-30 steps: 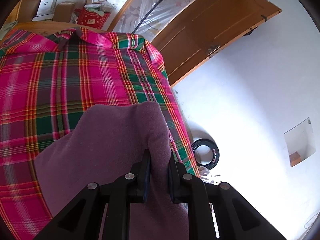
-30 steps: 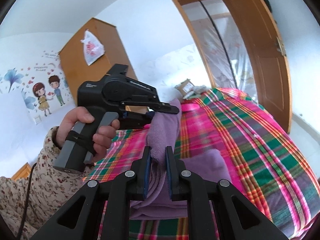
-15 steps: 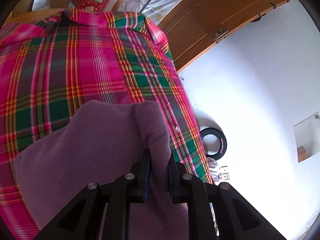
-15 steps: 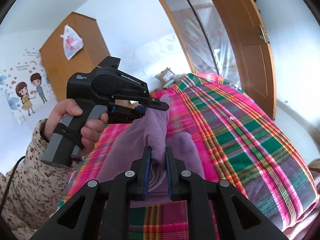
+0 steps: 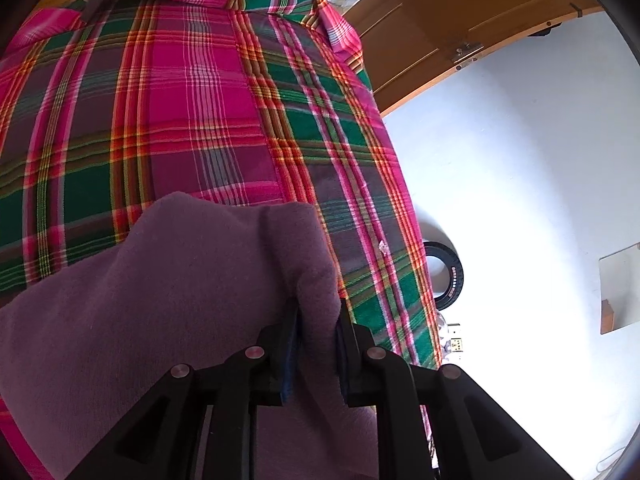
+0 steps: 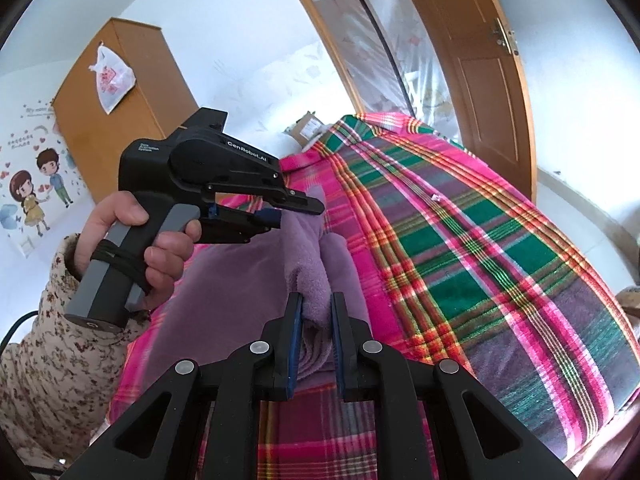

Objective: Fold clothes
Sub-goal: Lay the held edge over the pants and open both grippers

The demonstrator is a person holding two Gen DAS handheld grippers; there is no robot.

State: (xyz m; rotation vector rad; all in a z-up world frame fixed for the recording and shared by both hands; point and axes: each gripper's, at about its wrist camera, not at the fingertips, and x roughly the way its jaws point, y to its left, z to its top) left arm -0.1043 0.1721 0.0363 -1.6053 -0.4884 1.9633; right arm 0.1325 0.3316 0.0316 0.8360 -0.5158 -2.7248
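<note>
A purple fleece garment [image 5: 168, 300] hangs over the plaid-covered bed [image 5: 168, 120]. My left gripper [image 5: 316, 312] is shut on a folded edge of it at the bottom of the left wrist view. In the right wrist view the same purple garment [image 6: 308, 256] is stretched between both tools. My right gripper [image 6: 316, 308] is shut on its near edge. The left gripper [image 6: 296, 210] pinches the far edge, held by a hand [image 6: 132, 240] in a floral sleeve. The lower part of the garment drapes onto the bed [image 6: 480, 240].
A wooden door [image 5: 460, 28] stands beyond the bed's far corner. A black ring [image 5: 448, 276] lies on the white floor to the right of the bed. A wooden wardrobe [image 6: 120, 108] with a plastic bag stands at the left. Boxes [image 6: 308, 128] sit behind the bed.
Both grippers have come lower and closer to the bed, still holding the garment. The plaid cover fills more of the left wrist view. The garment's lifted edge now hangs nearer the bed.
</note>
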